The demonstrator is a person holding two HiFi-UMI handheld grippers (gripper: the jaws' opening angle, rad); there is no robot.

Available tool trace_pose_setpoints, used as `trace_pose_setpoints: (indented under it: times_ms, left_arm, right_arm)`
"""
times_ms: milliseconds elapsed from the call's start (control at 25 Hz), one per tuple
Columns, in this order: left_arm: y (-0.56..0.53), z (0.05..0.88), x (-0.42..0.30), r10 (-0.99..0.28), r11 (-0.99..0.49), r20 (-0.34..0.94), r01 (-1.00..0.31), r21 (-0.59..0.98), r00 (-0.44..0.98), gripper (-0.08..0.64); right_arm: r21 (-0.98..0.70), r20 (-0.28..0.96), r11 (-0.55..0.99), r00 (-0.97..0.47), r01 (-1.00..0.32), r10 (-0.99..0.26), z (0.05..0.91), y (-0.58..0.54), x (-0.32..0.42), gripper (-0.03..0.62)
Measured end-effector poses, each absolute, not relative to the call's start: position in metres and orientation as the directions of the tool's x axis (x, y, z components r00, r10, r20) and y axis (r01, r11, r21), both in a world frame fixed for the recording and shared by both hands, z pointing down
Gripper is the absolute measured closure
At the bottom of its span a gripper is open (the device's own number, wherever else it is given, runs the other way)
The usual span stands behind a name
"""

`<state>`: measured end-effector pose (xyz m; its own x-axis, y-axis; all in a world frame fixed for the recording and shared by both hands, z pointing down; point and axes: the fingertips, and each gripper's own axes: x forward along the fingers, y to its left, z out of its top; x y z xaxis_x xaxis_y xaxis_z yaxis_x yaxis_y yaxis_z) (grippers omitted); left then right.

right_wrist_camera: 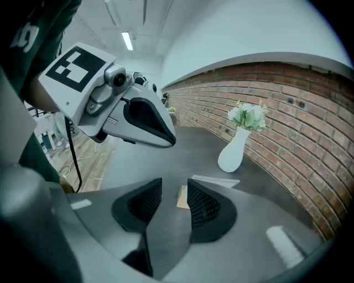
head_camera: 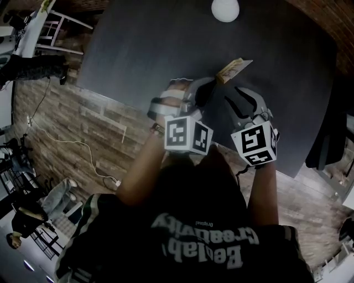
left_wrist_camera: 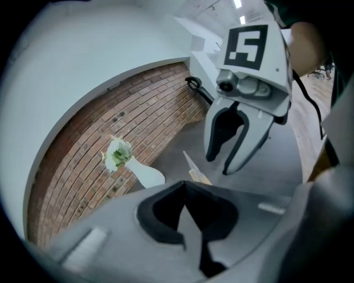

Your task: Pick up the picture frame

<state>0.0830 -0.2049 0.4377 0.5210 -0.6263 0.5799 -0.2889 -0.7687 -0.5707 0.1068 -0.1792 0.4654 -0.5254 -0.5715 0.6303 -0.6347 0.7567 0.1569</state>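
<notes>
Two square-coded markers topped the grippers over a dark table (head_camera: pixel 138 50). Upside-down shirt print (head_camera: pixel 204 243) at the bottom of the head view was partly readable as "Original". The left gripper (head_camera: pixel 206 88) had its jaws together on nothing, while the right gripper (head_camera: pixel 235 97) had its jaws apart and empty. The picture frame (head_camera: pixel 233 69) lay at upper centre, just beyond both tips, with bare tabletop around it. A white vase (head_camera: pixel 225 10) stood near the far edge.

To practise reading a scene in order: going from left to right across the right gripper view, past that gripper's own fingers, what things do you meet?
The left gripper → picture frame → vase of flowers → brick wall.
</notes>
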Motion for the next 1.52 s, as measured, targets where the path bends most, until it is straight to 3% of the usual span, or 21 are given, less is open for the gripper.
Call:
trace_pose_setpoints:
  times_ms: [1520]
  left_arm:
    - [-0.231, 0.533, 0.078, -0.578, -0.816, 0.649, -0.367, -0.447, 0.494, 0.558]
  right_arm:
    - [0.03, 0.667, 0.719, -0.522, -0.694, -0.532, 0.567, -0.225, 0.104, 0.425]
